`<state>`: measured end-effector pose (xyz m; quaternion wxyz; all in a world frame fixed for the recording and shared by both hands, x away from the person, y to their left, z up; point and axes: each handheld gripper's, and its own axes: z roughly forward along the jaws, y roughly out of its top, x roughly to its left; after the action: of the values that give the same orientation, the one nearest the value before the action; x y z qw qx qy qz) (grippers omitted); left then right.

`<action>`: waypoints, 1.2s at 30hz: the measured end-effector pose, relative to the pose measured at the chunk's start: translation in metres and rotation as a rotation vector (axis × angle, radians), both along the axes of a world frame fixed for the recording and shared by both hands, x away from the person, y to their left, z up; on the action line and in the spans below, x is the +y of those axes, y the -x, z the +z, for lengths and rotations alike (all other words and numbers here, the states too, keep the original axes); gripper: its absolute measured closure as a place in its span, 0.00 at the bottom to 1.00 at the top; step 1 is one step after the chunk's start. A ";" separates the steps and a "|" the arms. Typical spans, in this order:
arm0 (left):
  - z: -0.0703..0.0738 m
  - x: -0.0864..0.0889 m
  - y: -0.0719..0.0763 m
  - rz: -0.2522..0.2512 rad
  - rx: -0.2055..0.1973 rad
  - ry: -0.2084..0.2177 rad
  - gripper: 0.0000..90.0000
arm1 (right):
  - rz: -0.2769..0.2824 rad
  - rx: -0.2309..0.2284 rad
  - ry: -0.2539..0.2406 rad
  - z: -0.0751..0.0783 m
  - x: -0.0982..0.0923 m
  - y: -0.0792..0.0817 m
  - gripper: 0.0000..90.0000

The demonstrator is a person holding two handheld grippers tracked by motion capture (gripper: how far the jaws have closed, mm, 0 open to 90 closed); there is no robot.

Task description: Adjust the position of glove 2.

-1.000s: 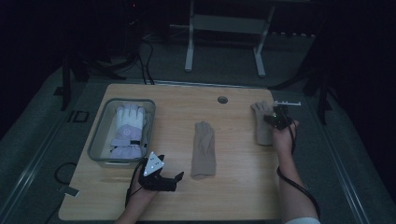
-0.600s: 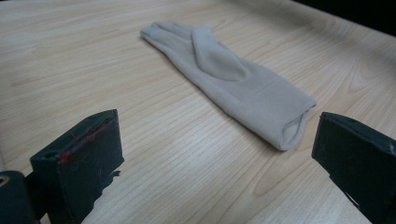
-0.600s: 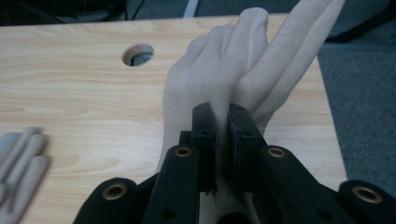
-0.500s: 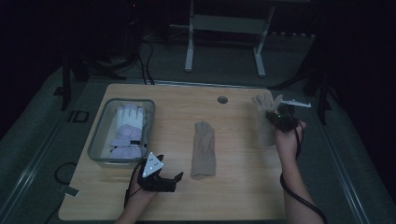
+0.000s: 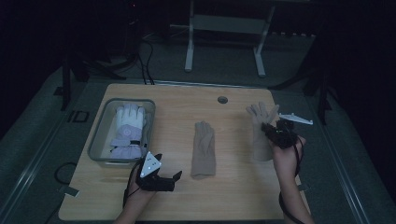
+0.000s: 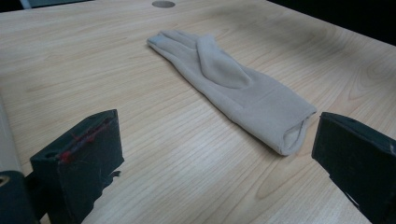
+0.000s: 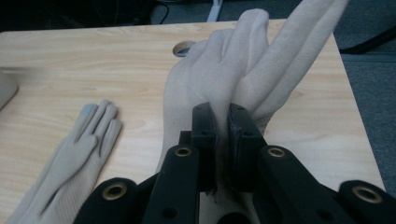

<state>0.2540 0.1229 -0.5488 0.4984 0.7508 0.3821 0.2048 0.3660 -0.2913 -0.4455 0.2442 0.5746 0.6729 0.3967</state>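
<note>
The wooden table carried everything, and places here are given from it. Toward its left edge stood a clear bin holding a white glove. Near the table's middle a beige glove lay flat, fingers pointing to the far edge, cuff toward the person. In the left gripper view this flat glove lay ahead of the jaws and apart from them, its cuff opening just inside the right-hand jaw.

A second beige glove was at the table's right side, its finger end lifted off the wood and its cuff end hanging down to the surface. The right gripper had it pinched: in the right gripper view the lifted glove rose between the two black jaws, which were pressed together on the fabric near the palm, the fingers standing up and leaning away beyond them. The flat glove showed lower left there, well apart from the held one.

The left gripper rested low near the table's near edge, between bin and flat glove, its jaws spread wide with nothing between them. A small round hole sat near the table's far edge.
</note>
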 end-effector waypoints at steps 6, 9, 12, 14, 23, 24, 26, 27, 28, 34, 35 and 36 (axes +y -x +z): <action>0.001 -0.001 0.001 -0.004 -0.005 -0.005 0.02 | 0.012 0.024 0.004 -0.017 0.005 0.018 0.92; 0.000 -0.003 0.000 -0.008 -0.004 -0.005 0.02 | 0.019 0.050 -0.009 -0.029 0.007 0.023 0.92; -0.001 -0.003 -0.001 -0.010 -0.004 -0.012 0.02 | 0.026 0.074 -0.002 -0.042 0.010 0.023 0.92; -0.001 -0.003 -0.001 -0.007 -0.005 -0.005 0.02 | 0.028 0.093 -0.001 -0.049 0.012 0.022 0.92; -0.002 -0.004 -0.001 -0.011 0.001 -0.009 0.02 | 0.012 0.132 0.048 -0.069 0.014 0.008 0.91; -0.002 -0.004 -0.001 -0.011 0.000 -0.007 0.02 | 0.003 0.143 0.048 -0.074 0.014 0.006 0.90; -0.002 -0.004 0.000 -0.011 0.000 -0.010 0.02 | 0.005 0.152 0.048 -0.077 0.014 0.004 0.90; -0.002 -0.003 0.000 -0.011 0.000 -0.007 0.02 | 0.004 0.160 0.046 -0.080 0.013 0.003 0.90; -0.001 -0.003 0.000 -0.010 0.005 -0.012 0.02 | 0.009 0.178 0.071 -0.087 0.014 0.001 0.89; -0.002 -0.003 0.001 -0.006 -0.002 -0.011 0.02 | 0.019 0.197 0.085 -0.101 0.015 -0.001 0.87; -0.002 -0.003 0.001 -0.005 -0.003 -0.012 0.02 | 0.018 0.197 0.085 -0.101 0.015 -0.001 0.86; -0.002 -0.003 0.001 -0.006 -0.003 -0.012 0.02 | 0.026 0.201 0.088 -0.100 0.016 -0.001 0.82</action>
<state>0.2532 0.1194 -0.5505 0.4951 0.7545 0.3781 0.2067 0.3673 -0.2758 -0.5458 0.1954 0.5914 0.7183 0.3101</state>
